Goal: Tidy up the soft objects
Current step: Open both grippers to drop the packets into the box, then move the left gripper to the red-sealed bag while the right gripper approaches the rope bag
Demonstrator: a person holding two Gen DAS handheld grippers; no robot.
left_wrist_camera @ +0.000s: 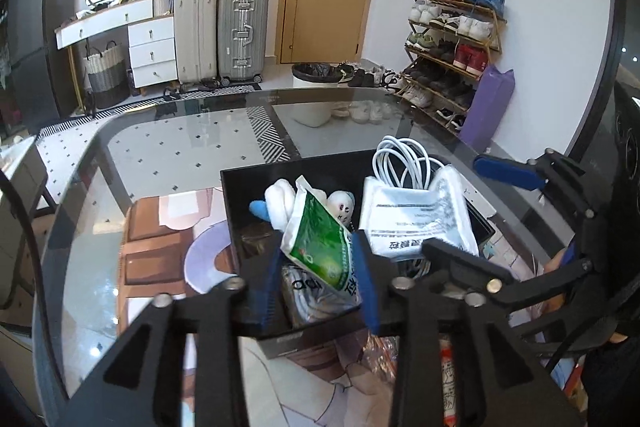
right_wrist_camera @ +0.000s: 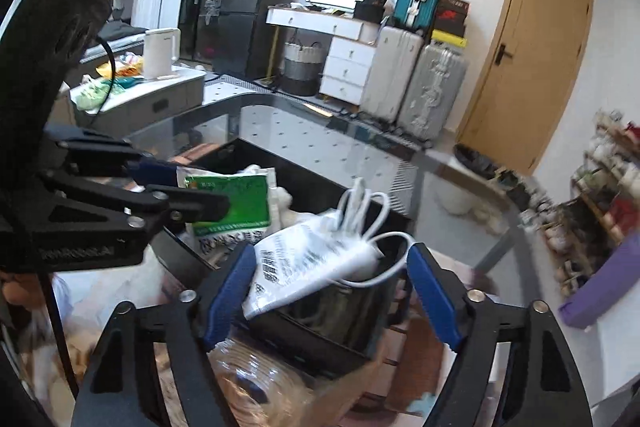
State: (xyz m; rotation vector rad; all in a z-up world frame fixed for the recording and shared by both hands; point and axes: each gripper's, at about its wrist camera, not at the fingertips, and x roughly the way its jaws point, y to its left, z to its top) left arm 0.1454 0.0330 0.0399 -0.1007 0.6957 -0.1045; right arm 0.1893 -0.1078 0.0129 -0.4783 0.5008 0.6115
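Note:
A black open box (left_wrist_camera: pixel 256 195) stands on the glass table. In it lie a white plush toy (left_wrist_camera: pixel 280 203), a coiled white cable (left_wrist_camera: pixel 400 163) and a white printed pouch (left_wrist_camera: pixel 416 223). My left gripper (left_wrist_camera: pixel 320 279) is shut on a green and white packet (left_wrist_camera: pixel 316 243) and holds it over the box's near side. My right gripper (right_wrist_camera: pixel 332 291) is open, its blue pads either side of the white pouch (right_wrist_camera: pixel 304 263) and cable (right_wrist_camera: pixel 364 211) at the box's corner (right_wrist_camera: pixel 332 323). The left gripper (right_wrist_camera: pixel 176 187) with the green packet (right_wrist_camera: pixel 236 203) shows at left in the right wrist view.
The glass table's rim (left_wrist_camera: pixel 224 99) curves at the far side. A clear plastic wrap (right_wrist_camera: pixel 256 383) and a cardboard piece lie by the box's near corner. Suitcases (left_wrist_camera: pixel 240 31), a shoe rack (left_wrist_camera: pixel 452 39) and a bin (left_wrist_camera: pixel 312 91) stand beyond the table.

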